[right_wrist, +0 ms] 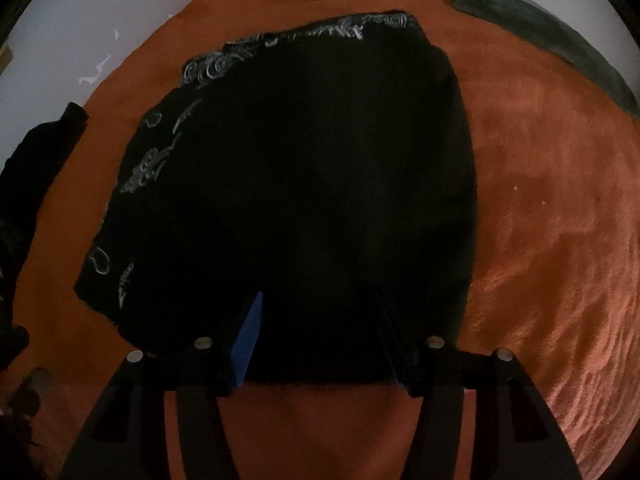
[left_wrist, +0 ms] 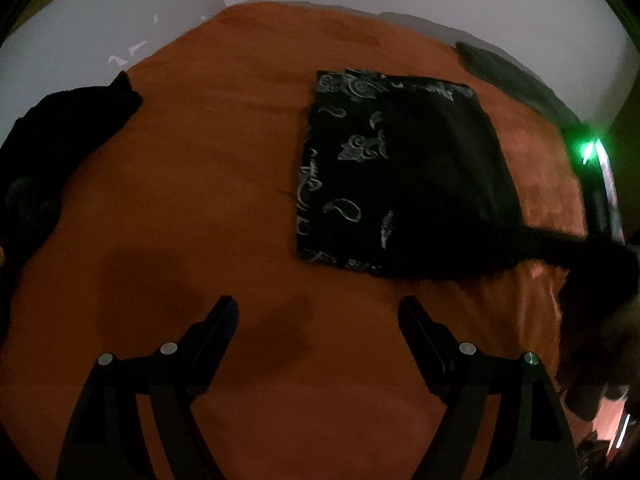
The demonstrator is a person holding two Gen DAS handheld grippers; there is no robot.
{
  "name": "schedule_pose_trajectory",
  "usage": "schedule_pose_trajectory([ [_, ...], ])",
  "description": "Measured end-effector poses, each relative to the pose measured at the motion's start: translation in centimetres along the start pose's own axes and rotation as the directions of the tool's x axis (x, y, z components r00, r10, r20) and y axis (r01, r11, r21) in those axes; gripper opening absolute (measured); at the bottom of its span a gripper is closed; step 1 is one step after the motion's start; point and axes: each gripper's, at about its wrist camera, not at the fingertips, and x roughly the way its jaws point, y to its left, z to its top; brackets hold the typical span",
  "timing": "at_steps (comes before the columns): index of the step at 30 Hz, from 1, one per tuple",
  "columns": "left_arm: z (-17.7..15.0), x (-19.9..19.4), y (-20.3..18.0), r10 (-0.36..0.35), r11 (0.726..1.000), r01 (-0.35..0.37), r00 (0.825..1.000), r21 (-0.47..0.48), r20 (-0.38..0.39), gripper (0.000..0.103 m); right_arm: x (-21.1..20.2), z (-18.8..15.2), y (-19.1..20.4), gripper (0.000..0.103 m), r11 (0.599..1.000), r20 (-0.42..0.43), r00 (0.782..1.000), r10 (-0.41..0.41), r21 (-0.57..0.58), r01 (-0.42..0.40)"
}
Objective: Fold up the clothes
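Note:
A black cloth with a silver pattern (left_wrist: 360,168) lies partly folded on the orange surface (left_wrist: 224,184). Its plain black side is turned over the patterned side. My left gripper (left_wrist: 318,304) is open and empty, hovering over bare orange surface to the near left of the cloth. In the right wrist view the same cloth (right_wrist: 304,184) fills the middle. My right gripper (right_wrist: 318,300) stands at the cloth's near edge, with its jaws wide apart and the black fabric lying between and over the fingers. One corner of the cloth stretches toward the right gripper in the left view.
A pile of black clothes (left_wrist: 60,140) lies at the left edge of the orange surface, also showing in the right wrist view (right_wrist: 36,168). A dark grey-green cloth (left_wrist: 516,76) lies at the far right edge (right_wrist: 552,28). A pale wall is behind.

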Motion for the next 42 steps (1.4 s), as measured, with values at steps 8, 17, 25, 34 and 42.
schedule_pose_trajectory([
  [8, -0.5, -0.5, 0.0, 0.007, 1.0, -0.007, 1.0, 0.014, -0.009, 0.083, -0.7, 0.1, 1.1, 0.072, 0.999, -0.023, 0.999, 0.039, -0.024, -0.04],
  [17, -1.1, -1.1, 1.9, 0.005, 0.999, -0.005, 1.0, -0.032, -0.016, 0.083, -2.7, -0.2, 6.0, 0.072, 0.988, 0.116, 0.993, 0.039, -0.152, -0.021],
  [25, -1.1, -1.1, 2.2, 0.006, 1.0, -0.006, 1.0, -0.029, -0.009, 0.083, -1.3, -0.9, 7.1, 0.062, 0.974, 0.095, 0.993, -0.066, -0.212, 0.085],
  [34, -0.8, -0.5, 2.2, -0.001, 0.999, 0.0, 1.0, -0.036, -0.011, 0.083, -3.7, -2.0, 4.9, 0.062, 0.991, 0.148, 0.988, -0.037, -0.125, 0.055],
  [42, -0.8, -0.5, 0.7, -0.018, 1.0, 0.018, 1.0, -0.016, -0.014, 0.083, -5.6, -3.4, 4.0, 0.062, 0.996, 0.144, 0.989, -0.007, -0.083, 0.019],
])
